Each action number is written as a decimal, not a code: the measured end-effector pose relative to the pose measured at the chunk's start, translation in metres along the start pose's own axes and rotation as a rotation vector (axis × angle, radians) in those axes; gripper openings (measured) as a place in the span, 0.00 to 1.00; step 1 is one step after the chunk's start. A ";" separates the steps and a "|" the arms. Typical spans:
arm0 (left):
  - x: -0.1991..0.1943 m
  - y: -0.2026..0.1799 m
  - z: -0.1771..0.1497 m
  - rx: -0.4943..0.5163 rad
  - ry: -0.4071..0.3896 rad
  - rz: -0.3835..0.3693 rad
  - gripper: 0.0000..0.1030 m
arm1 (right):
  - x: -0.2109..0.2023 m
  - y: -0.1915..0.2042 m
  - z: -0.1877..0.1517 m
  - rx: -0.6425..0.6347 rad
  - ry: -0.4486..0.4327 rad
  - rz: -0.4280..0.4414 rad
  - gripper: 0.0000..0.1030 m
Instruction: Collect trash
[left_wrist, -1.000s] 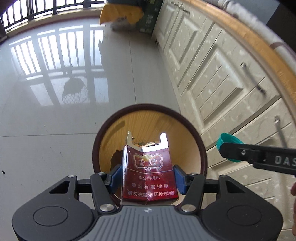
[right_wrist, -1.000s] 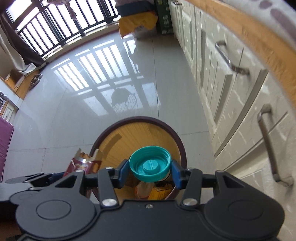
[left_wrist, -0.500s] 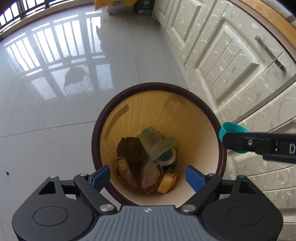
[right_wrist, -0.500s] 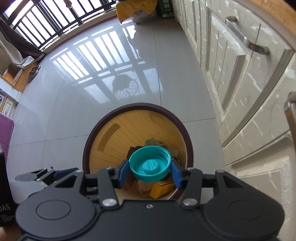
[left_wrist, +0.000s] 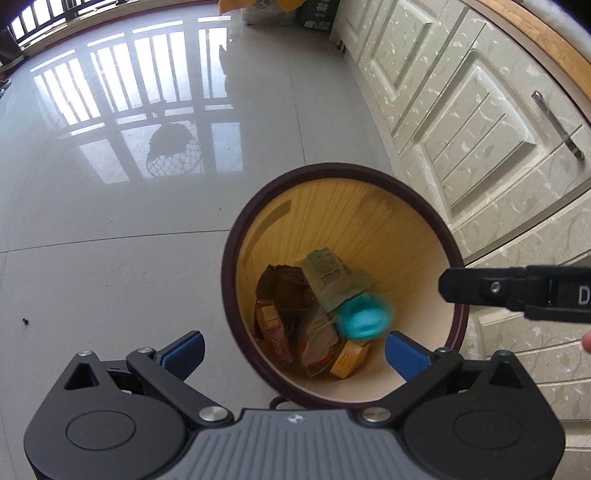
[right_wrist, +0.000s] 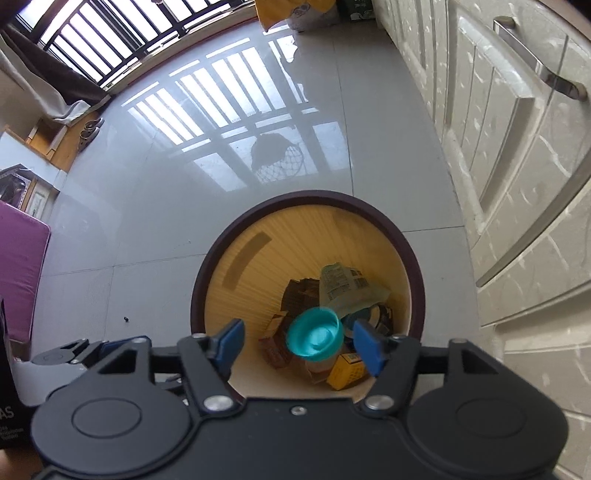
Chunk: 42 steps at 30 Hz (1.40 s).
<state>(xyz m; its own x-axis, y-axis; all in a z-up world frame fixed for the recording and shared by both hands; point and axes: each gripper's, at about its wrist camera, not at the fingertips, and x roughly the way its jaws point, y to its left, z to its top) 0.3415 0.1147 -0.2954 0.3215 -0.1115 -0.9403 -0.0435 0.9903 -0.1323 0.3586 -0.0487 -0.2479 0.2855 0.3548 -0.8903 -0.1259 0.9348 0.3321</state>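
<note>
Teal bottle cap (right_wrist: 314, 339) now loose between right gripper (right_wrist: 301, 345) pads, jaws just opened, cap dropping into round waste bin (left_wrist: 236, 258). Left gripper (left_wrist: 293, 349) spread wide, empty; red cigarette pack gone from it, apparently among bin litter. 2 drops done.

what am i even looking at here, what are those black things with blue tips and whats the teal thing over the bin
These are two hand-held grabbing tools, one in each of a person's hands, with a fisheye camera on each looking forward along its fingers. One picture comes from the left tongs, the other from the right tongs. Both look down into a round wastebasket on a glossy tiled floor beside cream cabinets. The blue tips are the gripping pads.

Both tongs have just been opening and now hold nothing. The teal thing is a plastic lid, blurred in the left view and clear of the right pads, so it appears to be dropping in. Already inside are a green wrapper, a red cigarette pack and a yellow box.
</note>
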 end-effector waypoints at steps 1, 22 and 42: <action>-0.001 0.001 -0.001 -0.001 0.002 -0.002 0.99 | 0.000 -0.001 0.000 0.003 0.007 0.001 0.68; -0.061 0.006 -0.007 -0.013 -0.055 0.047 0.99 | -0.039 -0.002 -0.012 -0.104 -0.006 -0.138 0.99; -0.200 -0.018 -0.016 -0.030 -0.228 0.062 1.00 | -0.184 0.026 -0.020 -0.198 -0.180 -0.211 1.00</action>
<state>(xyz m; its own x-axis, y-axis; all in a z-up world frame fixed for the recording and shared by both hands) 0.2631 0.1176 -0.1099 0.5226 -0.0257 -0.8522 -0.0968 0.9913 -0.0893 0.2841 -0.0898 -0.0821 0.4858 0.1676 -0.8578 -0.2227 0.9728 0.0639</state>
